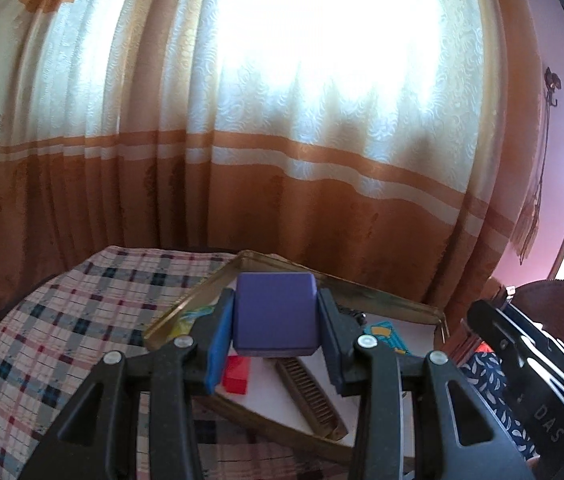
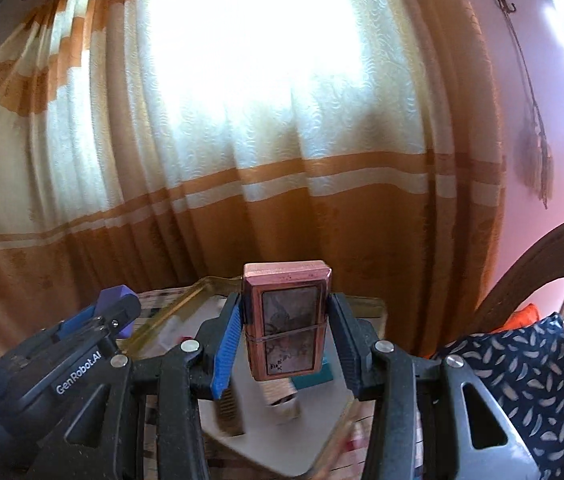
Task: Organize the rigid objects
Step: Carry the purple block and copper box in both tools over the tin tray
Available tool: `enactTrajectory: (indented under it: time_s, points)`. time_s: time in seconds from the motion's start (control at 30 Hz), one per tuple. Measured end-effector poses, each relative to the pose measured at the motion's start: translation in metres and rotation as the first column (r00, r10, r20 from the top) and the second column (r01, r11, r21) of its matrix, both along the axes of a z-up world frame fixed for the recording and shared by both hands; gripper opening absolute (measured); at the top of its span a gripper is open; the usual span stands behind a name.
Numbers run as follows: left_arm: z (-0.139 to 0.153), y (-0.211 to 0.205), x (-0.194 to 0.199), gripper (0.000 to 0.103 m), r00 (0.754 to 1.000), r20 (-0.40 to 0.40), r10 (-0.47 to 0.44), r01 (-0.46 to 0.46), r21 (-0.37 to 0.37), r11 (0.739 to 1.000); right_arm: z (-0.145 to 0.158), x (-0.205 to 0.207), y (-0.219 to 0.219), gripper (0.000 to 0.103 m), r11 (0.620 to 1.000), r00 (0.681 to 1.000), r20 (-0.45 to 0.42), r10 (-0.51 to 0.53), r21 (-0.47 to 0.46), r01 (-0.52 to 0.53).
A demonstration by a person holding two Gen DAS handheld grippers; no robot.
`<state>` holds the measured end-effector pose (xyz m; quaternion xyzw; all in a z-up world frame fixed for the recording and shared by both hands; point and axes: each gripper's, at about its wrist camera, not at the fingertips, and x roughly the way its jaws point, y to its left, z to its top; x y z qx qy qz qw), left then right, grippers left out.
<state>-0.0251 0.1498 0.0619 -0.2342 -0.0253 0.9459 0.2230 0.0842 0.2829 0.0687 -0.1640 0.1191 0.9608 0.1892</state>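
Your left gripper [image 1: 276, 320] had its jaws clamped on a purple block [image 1: 275, 314], pads flat against its two sides, block lifted clear above the tray [image 1: 298, 270]. Your right gripper [image 2: 286, 334] was closed on a pink-brown rectangular box [image 2: 285, 320], held upright, a thin band running across its front panel; it too sat in the air over the tray.

The tray was gold-rimmed with a white floor and lay on a table under a checked cloth [image 1: 62, 328]. Inside it, near the tray's left edge, lay a red block [image 1: 237, 374]. A brown comb [image 1: 312, 394] lay diagonally across the tray floor toward its near edge. At the tray's far right corner sat a teal card or packet [image 1: 386, 334] with yellow print — you couldn't read what it was, mostly hidden behind the finger. In the right wrist view a teal item [image 2: 316, 374] and a blurred cylindrical thing [image 2: 282, 400] showed below the held box; probably a small roll or bottle, too smeared to say.

Your left gripper showed at the lower left of the right wrist view, the purple block poking out of it. A patterned dark cushion [image 2: 530, 376] lay off to the right of the table. Curtains [image 1: 242, 120] hung behind the table's far edge.
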Motion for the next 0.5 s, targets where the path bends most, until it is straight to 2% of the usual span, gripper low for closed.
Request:
enactTrajectory:
  time_s: [0.27,0.5]
  points:
    - [-0.017,0.021,-0.01,0.039,0.999,0.039,-0.012,0.013,-0.016,1.0,-0.018,-0.016,0.018,0.047,1.0,0.998,0.066,-0.022,0.022,0.02]
    - [-0.024,0.035,-0.015,0.039,0.998,0.057,-0.027,0.028,-0.022,0.999,-0.02,-0.017,0.028,0.047,0.999,0.997,0.068,-0.032,0.012,0.032]
